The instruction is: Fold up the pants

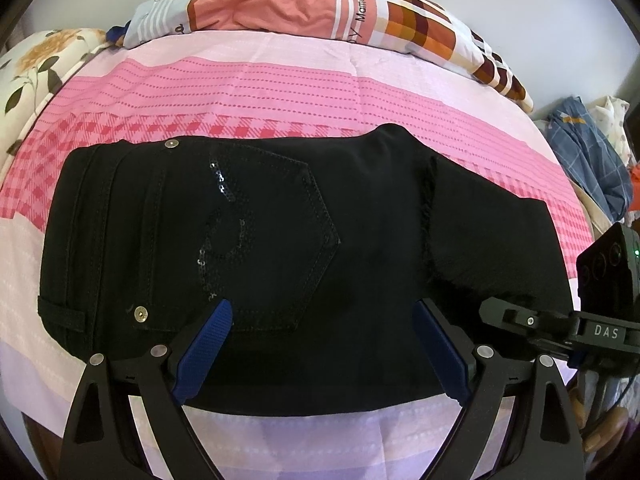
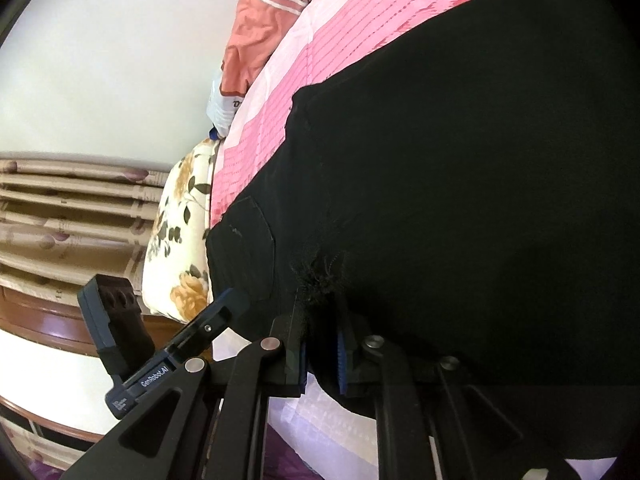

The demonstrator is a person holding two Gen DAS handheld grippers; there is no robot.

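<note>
Pinching the pants' frayed hem, right hand-held gripper; left hand-held gripper wide, empty.

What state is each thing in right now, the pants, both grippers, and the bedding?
black pants: lying folded on the bed, back pocket up, frayed hem laid over the top layer.
left gripper: open, jaws spread over the near edge of the pants, holding nothing.
right gripper: shut on the frayed hem of the pants.
pink bedsheet: spread flat under the pants.
patterned pillow: crumpled, along the far edge of the bed.
</note>
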